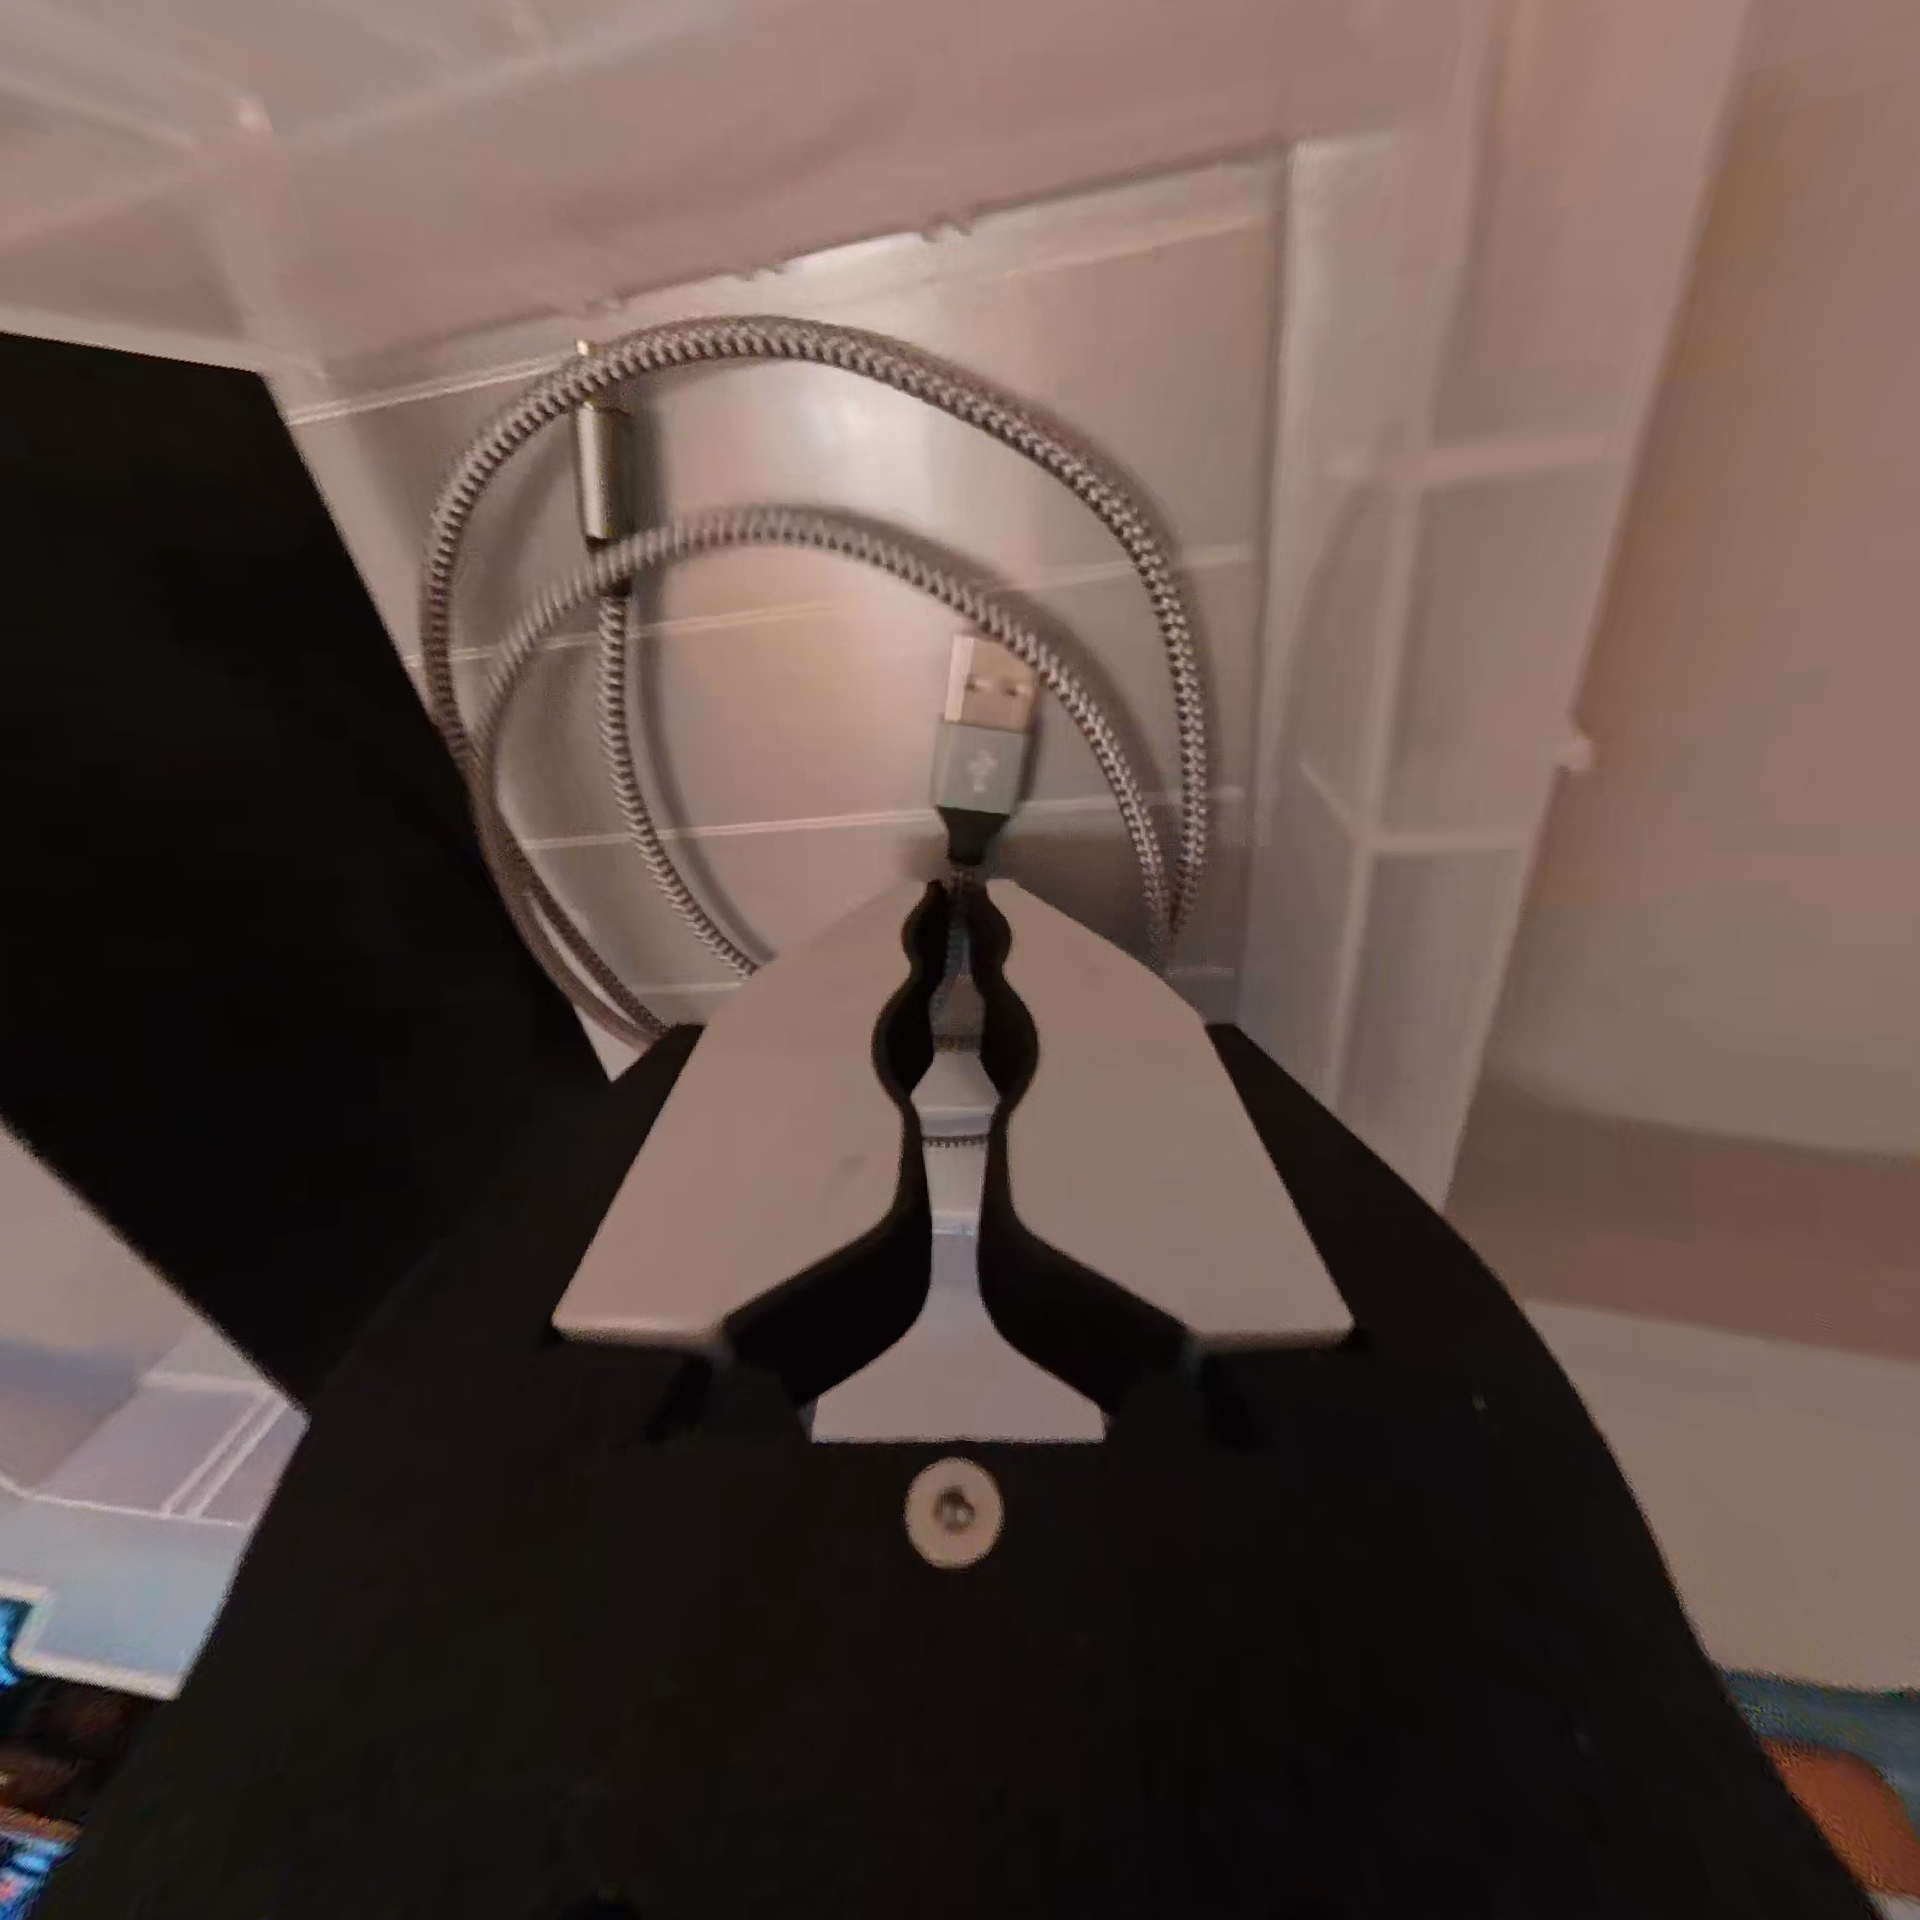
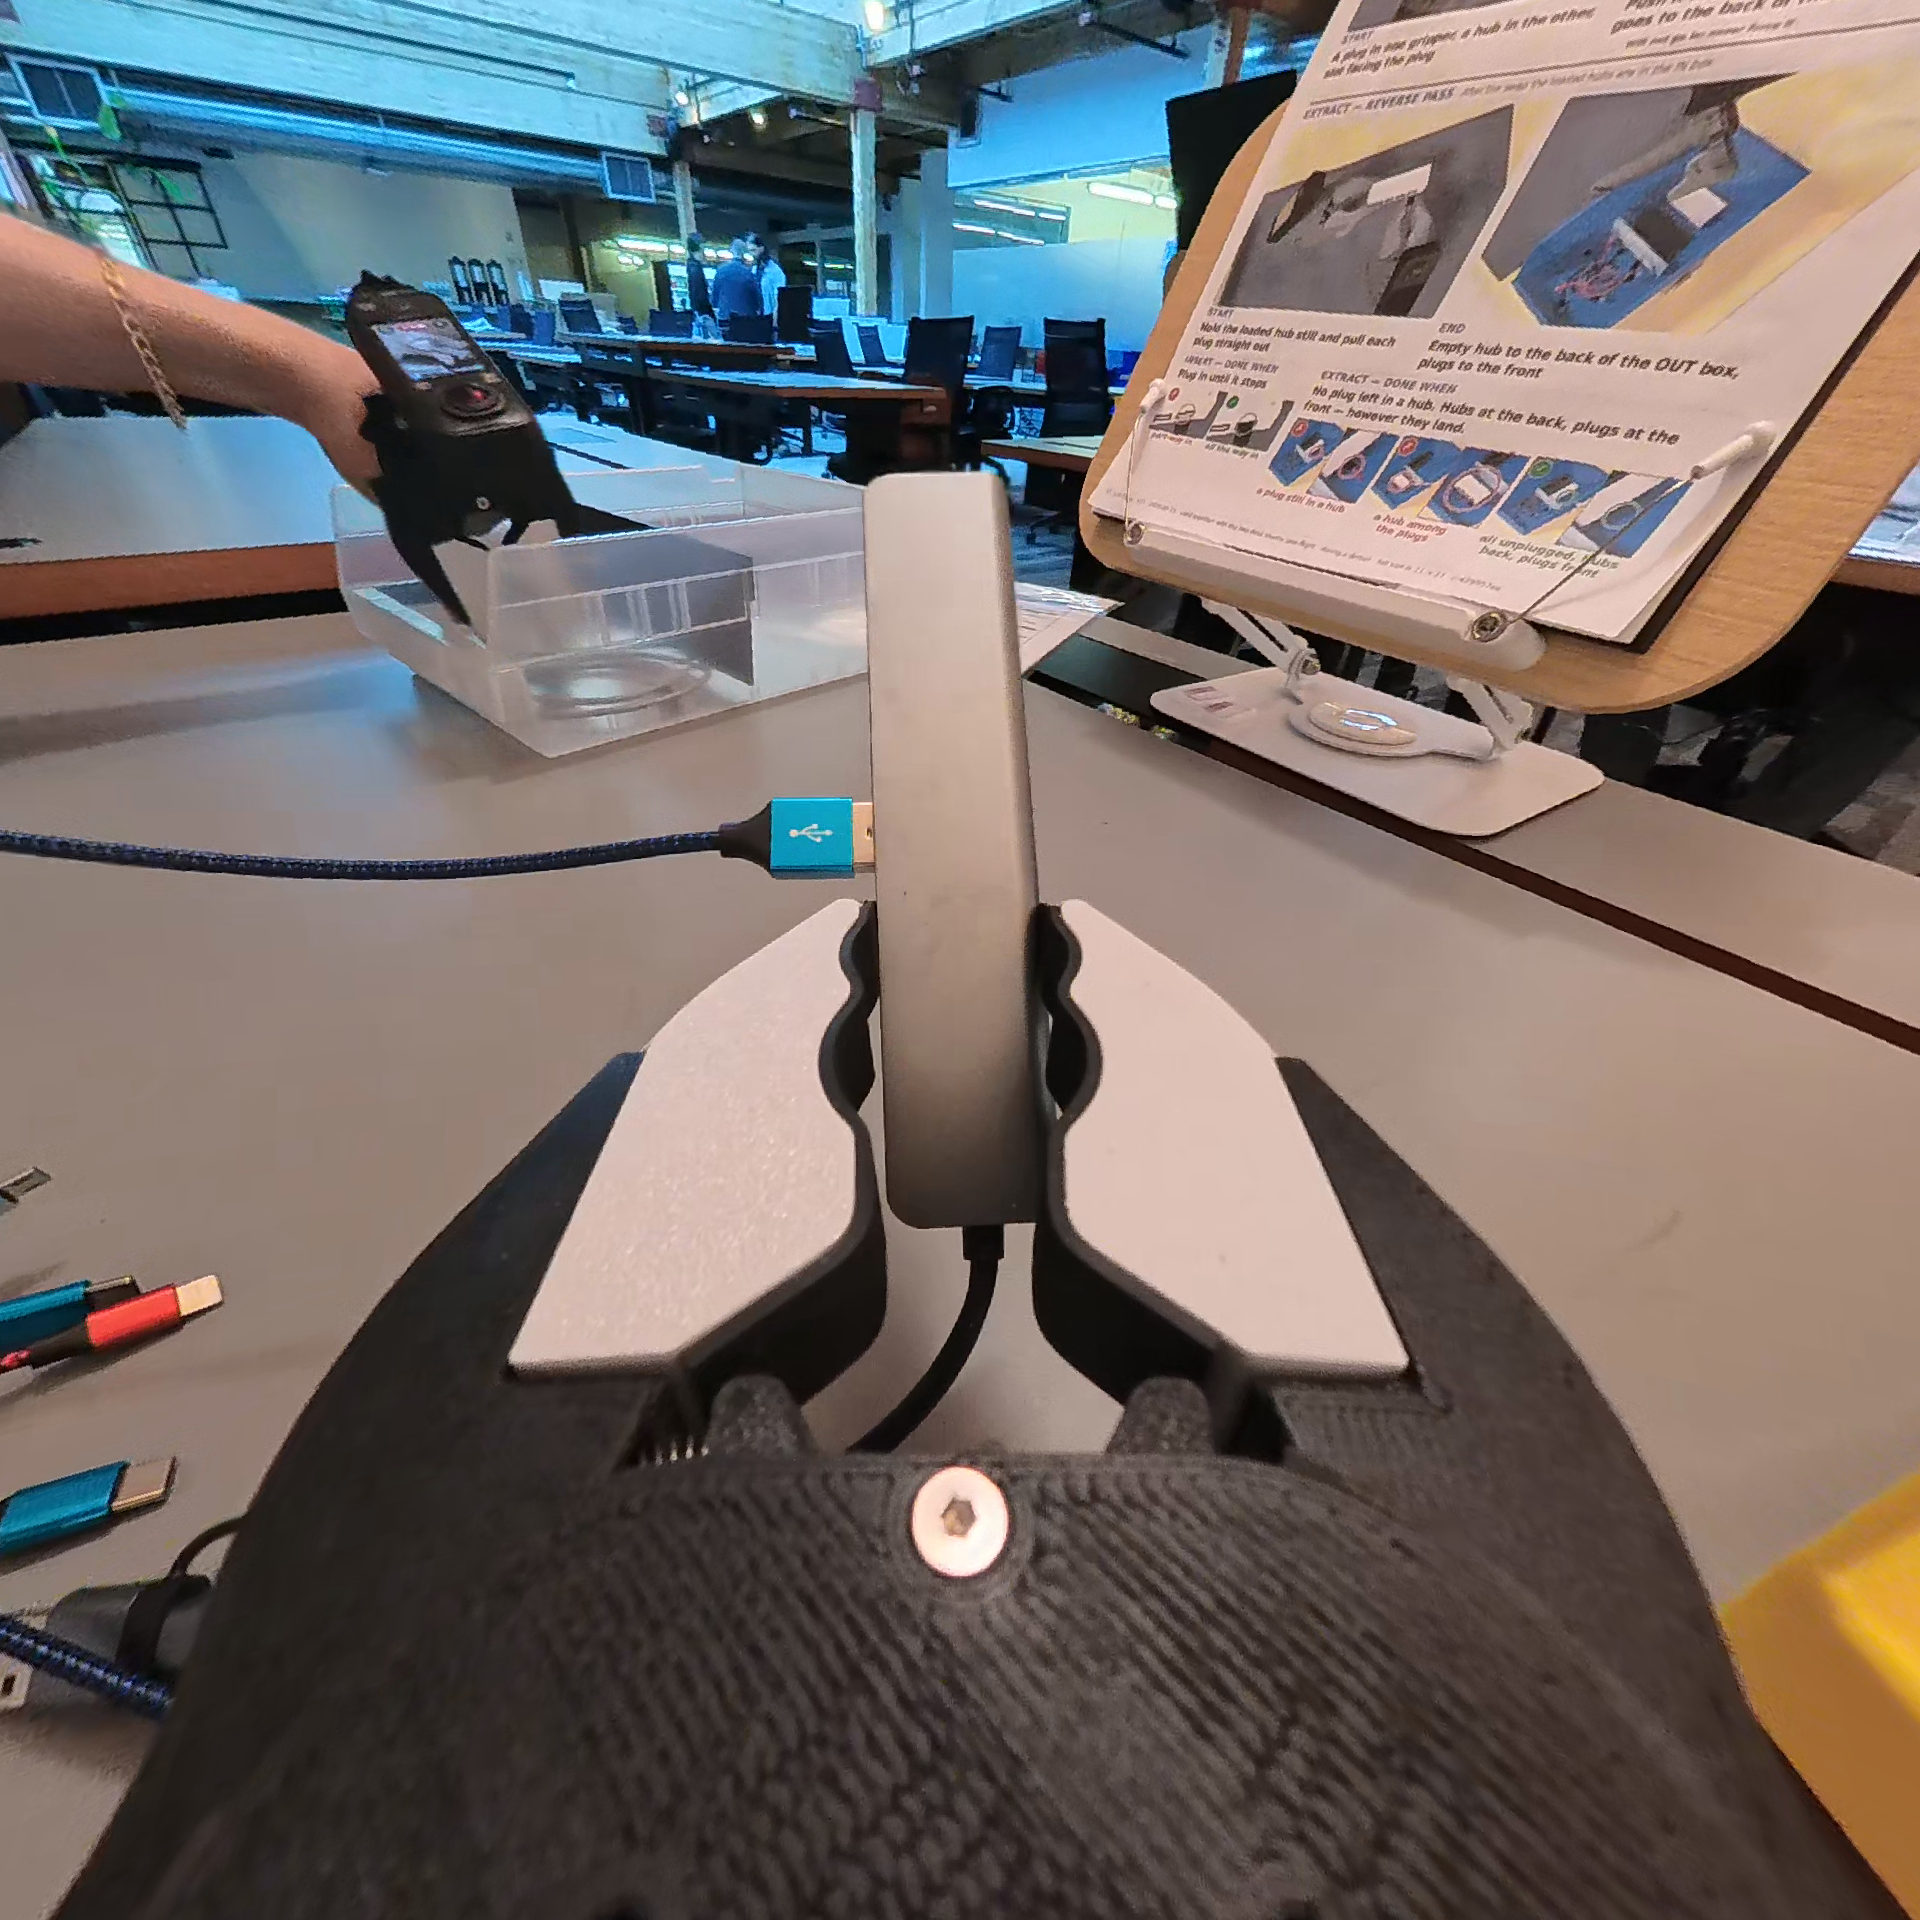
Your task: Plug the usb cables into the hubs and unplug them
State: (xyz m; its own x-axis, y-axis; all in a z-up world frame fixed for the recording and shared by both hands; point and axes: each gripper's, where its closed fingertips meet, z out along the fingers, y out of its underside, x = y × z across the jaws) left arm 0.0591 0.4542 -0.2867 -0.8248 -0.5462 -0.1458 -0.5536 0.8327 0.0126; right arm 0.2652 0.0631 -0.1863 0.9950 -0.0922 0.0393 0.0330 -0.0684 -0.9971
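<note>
In the left wrist view, my left gripper (image 1: 961,894) is inside a clear plastic bin (image 1: 1455,623). It is shut on a grey braided cable (image 1: 831,353) just behind the cable's grey USB plug (image 1: 982,764), which sticks out past the fingertips. The rest of the cable lies coiled on the bin floor. In the right wrist view, my right gripper (image 2: 951,935) is shut on a grey hub (image 2: 945,727) and holds it upright above the table. A blue USB plug (image 2: 812,836) on a dark blue braided cable (image 2: 364,862) sits in the hub's left side. The left gripper (image 2: 457,582) shows far off, reaching into the bin (image 2: 623,665).
A black divider (image 1: 208,727) stands in the bin to the left of the coil. Loose red (image 2: 135,1309) and blue (image 2: 83,1501) plugs lie at the table's left. A tilted document stand (image 2: 1455,416) is at the back right. A yellow object (image 2: 1849,1662) is at the lower right. Tip to tip, the grippers are about 45 cm apart.
</note>
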